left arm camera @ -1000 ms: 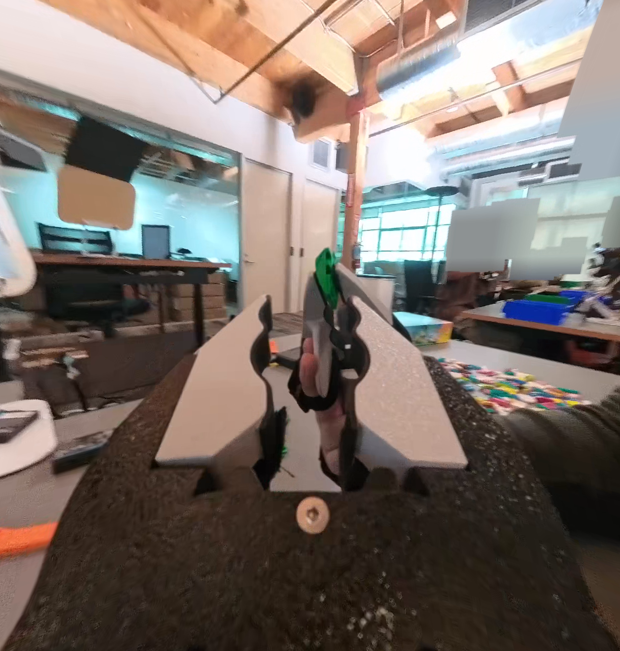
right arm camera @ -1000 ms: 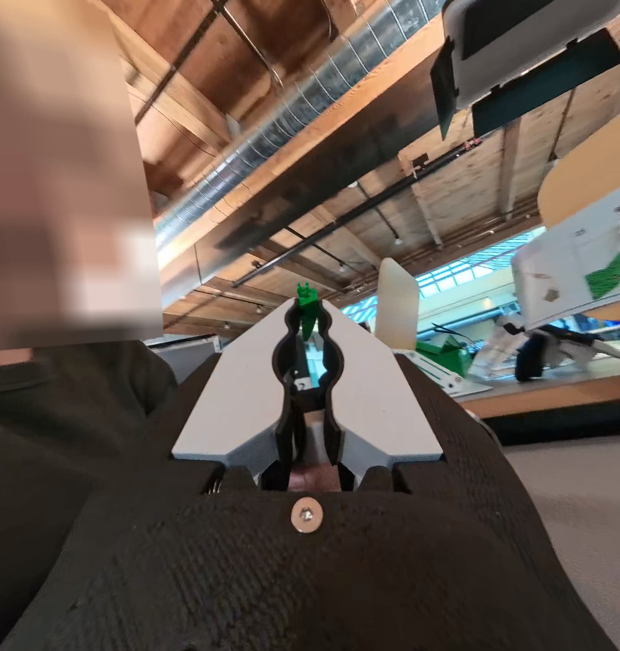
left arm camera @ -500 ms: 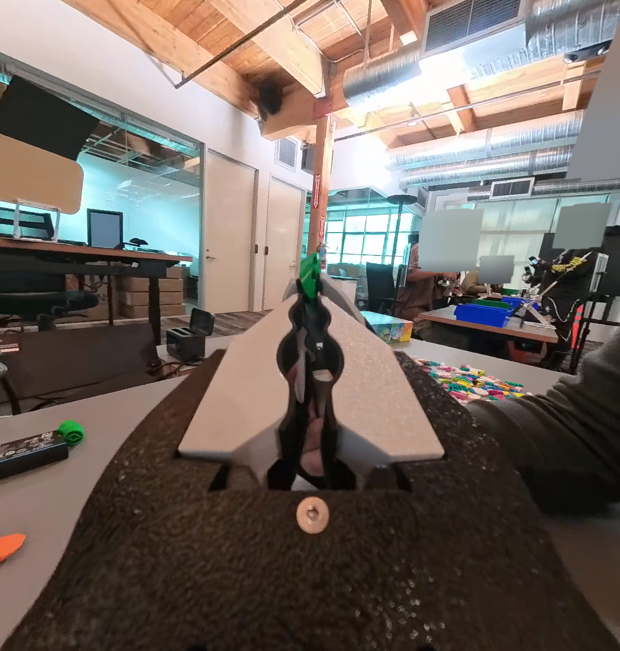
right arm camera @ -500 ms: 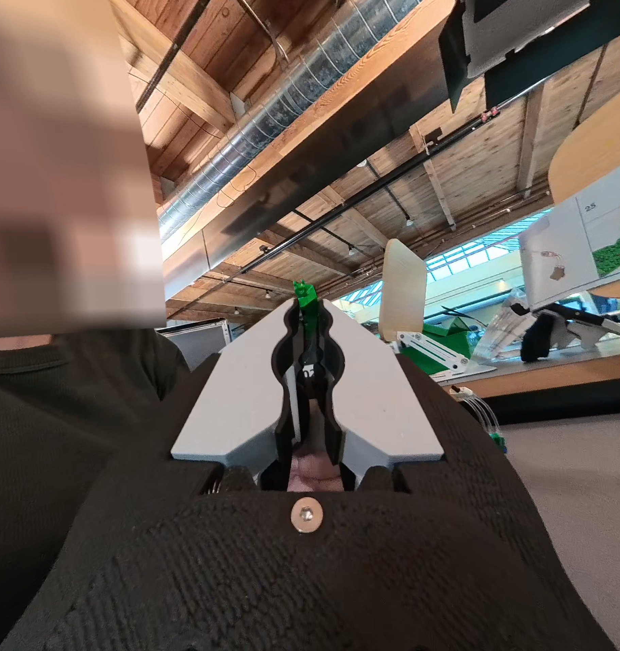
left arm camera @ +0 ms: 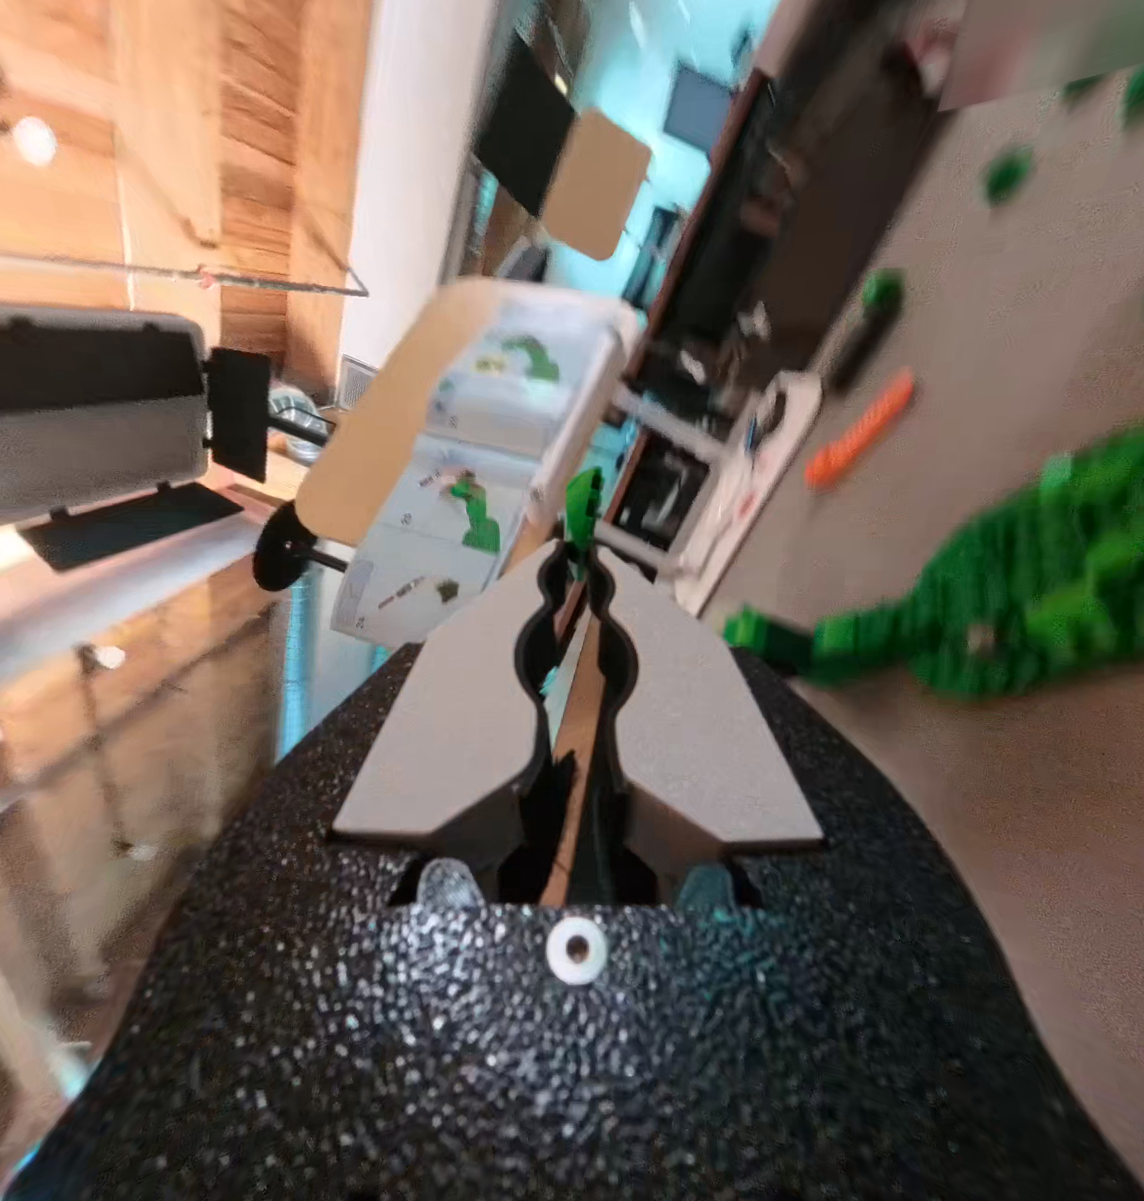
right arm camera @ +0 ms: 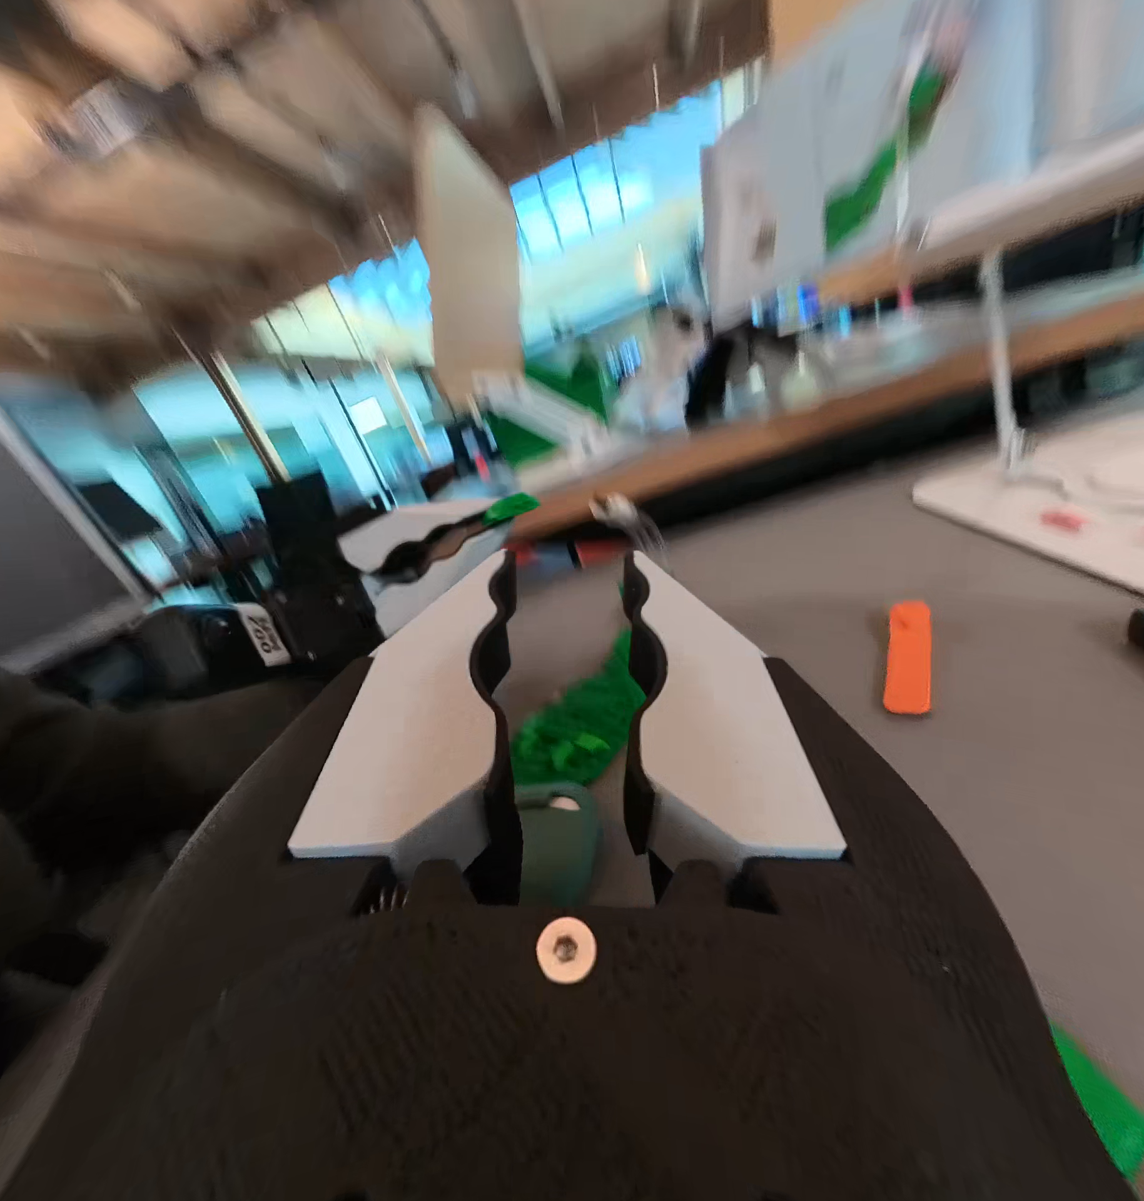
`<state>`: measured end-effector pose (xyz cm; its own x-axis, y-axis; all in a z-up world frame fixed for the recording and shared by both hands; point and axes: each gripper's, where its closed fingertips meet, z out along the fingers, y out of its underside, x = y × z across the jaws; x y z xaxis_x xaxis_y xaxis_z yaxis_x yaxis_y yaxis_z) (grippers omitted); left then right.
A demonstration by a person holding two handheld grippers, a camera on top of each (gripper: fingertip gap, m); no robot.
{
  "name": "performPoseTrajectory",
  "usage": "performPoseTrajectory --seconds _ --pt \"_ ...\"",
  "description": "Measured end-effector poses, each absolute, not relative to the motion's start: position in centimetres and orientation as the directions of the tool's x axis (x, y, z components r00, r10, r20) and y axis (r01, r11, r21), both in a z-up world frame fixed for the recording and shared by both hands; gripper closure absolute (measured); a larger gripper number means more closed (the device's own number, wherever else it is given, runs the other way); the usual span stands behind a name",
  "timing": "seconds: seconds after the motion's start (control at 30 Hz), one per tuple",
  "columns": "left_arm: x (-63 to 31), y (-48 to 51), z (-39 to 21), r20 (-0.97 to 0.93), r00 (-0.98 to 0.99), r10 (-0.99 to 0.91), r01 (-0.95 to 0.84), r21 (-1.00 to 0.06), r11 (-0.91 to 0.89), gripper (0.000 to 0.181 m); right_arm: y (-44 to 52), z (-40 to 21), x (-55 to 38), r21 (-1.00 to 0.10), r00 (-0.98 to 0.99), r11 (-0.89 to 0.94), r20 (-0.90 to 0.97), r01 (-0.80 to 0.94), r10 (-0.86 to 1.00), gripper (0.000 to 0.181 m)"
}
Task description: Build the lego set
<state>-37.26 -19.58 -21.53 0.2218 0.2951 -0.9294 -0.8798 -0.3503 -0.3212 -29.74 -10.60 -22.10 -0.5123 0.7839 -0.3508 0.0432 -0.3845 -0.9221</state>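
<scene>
My left gripper [left arm camera: 579,552] is shut on a small green lego piece [left arm camera: 582,503] that sticks out past its tips; the view is rolled on its side and blurred. It also shows at the left of the right wrist view [right arm camera: 491,520], still pinching the green piece [right arm camera: 509,508]. The green lego model [left arm camera: 1024,585] lies on the grey table [left arm camera: 946,812] to its right. My right gripper [right arm camera: 566,565] is open and empty, held above the green model [right arm camera: 575,721], which shows between its fingers.
An instruction booklet on a stand [left arm camera: 491,448] is behind the left gripper's tips. An orange brick separator [right arm camera: 907,656] lies on the table right of the right gripper. A white stand base [right arm camera: 1063,507] is at the far right. A dark sleeve [right arm camera: 101,747] is at the left.
The left gripper closed on the green piece and took it over. The right gripper let go, opened and swung down toward the table and model. The left view has rolled sideways.
</scene>
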Motion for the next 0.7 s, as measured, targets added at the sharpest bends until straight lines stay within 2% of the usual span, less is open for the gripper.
performPoseTrajectory --seconds 0.07,0.2,0.37,0.43,0.5,0.63,0.7 --pt "-38.9 -19.9 -23.7 -0.975 0.111 0.193 -0.886 -0.185 -0.426 0.178 -12.1 -23.5 -32.0 -0.950 -0.515 -0.264 -0.312 0.166 0.799 0.144" --pt "-42.1 -20.5 -25.9 -0.995 0.034 0.092 -0.876 -0.074 -0.477 0.178 -14.7 -25.9 -36.7 -0.938 -0.590 -0.054 -0.260 0.343 0.764 0.137" --pt "-43.7 -20.6 -26.8 -0.993 0.082 0.090 -0.878 -0.115 -0.464 0.178 -16.3 -28.9 -41.2 -0.911 -0.642 0.111 -0.190 0.397 0.742 0.121" --pt "-43.8 -20.4 -27.6 -0.996 0.075 0.058 -0.885 -0.093 -0.456 0.178 -16.9 -29.2 -41.9 -0.907 -0.677 0.134 -0.193 0.399 0.710 0.116" --pt "-43.8 -20.2 -28.1 -0.998 0.058 0.026 -0.894 -0.064 -0.444 0.178 -17.1 -28.8 -42.6 -0.920 -0.710 0.158 -0.160 0.360 0.686 0.115" --pt "-44.1 -20.1 -28.0 -0.995 0.092 0.045 -0.894 -0.103 -0.437 0.178 -17.6 -29.8 -42.1 -0.890 -0.824 0.332 -0.078 0.311 0.562 0.111" --pt "-44.0 -20.1 -28.0 -0.994 0.101 0.046 -0.895 -0.111 -0.431 0.178 -17.9 -29.5 -42.4 -0.900 -0.864 0.357 -0.040 0.249 0.502 0.111"
